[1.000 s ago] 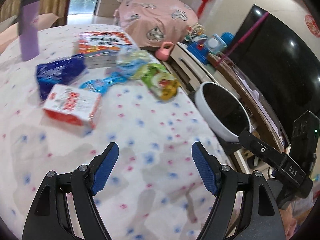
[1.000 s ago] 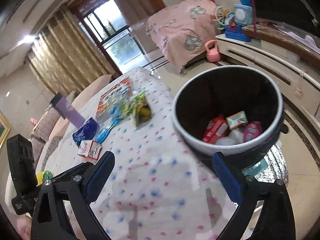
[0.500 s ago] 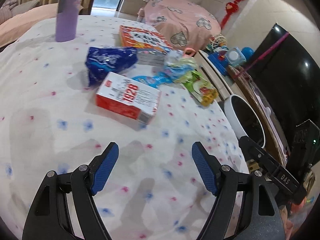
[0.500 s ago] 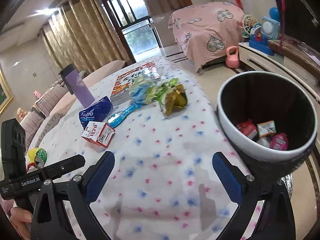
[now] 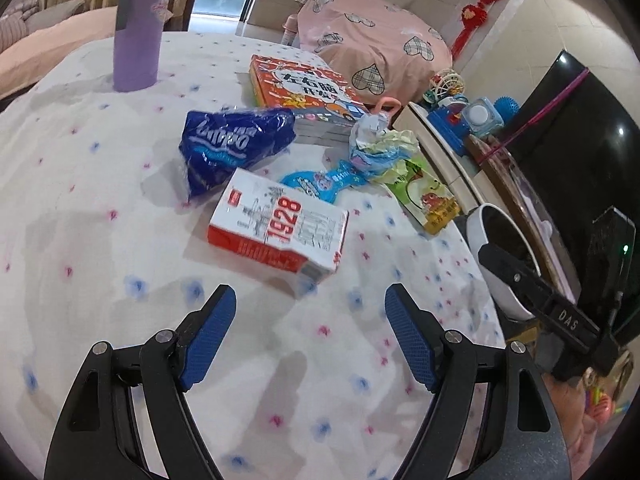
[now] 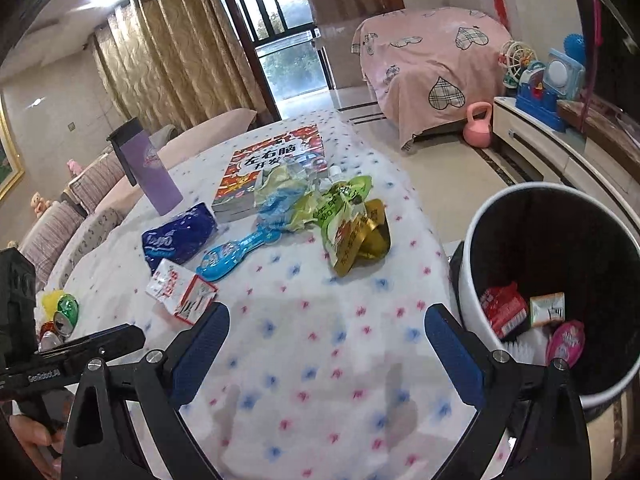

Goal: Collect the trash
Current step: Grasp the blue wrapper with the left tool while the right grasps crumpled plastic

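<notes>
From the left wrist view, the left gripper (image 5: 310,334) hangs over the counter (image 5: 100,208), which is covered in a white cloth with pink and blue dots. Its blue-padded jaws stand wide with nothing between them. Just ahead lies a red-and-white carton (image 5: 280,226) marked 1928, flat on the cloth. Beyond it sit a blue plastic packet (image 5: 234,144), a light blue wrapper (image 5: 320,182), a crumpled pale wrapper (image 5: 376,142) and a green pouch (image 5: 426,198) near the counter's right edge. Further back are a picture book (image 5: 304,88) and an upright purple bottle (image 5: 136,28). The white bin (image 5: 484,248) stands off the right edge, partly hidden by the other gripper's body.

From the right wrist view, the right gripper (image 6: 326,344) also has its jaws spread wide and empty above the cloth. The carton (image 6: 180,288) lies beside its left finger, the green pouch (image 6: 352,224) further ahead. The bin (image 6: 476,280) stands to the right, below the counter, with a red packet (image 6: 502,310), a small box (image 6: 548,309) and a pink wrapper (image 6: 566,342) inside.
</notes>
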Demonstrator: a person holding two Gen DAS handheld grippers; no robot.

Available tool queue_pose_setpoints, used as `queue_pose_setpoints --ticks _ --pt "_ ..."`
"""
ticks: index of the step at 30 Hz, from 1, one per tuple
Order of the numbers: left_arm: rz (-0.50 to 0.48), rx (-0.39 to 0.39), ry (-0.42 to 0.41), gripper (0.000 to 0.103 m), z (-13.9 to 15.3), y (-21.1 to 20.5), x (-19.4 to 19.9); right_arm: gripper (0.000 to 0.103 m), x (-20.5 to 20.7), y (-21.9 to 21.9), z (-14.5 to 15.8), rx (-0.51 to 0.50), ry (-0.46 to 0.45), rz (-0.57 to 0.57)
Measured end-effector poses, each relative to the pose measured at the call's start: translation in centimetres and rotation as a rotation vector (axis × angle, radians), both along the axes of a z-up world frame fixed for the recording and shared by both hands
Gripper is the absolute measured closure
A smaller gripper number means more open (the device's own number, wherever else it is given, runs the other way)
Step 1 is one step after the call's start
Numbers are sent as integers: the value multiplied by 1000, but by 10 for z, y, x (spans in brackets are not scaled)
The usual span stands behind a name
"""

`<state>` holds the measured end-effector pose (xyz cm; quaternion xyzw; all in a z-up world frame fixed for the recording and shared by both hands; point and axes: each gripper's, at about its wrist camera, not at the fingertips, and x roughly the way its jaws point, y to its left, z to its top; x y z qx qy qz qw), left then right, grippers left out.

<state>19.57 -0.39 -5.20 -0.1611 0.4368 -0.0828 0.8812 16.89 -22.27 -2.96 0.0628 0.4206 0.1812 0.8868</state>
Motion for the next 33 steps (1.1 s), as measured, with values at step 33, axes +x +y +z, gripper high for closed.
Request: queue_pose_setpoints --ticks 33 --pt "139 115 -41 14 8 55 71 12 93 58 -1 30 -7 98"
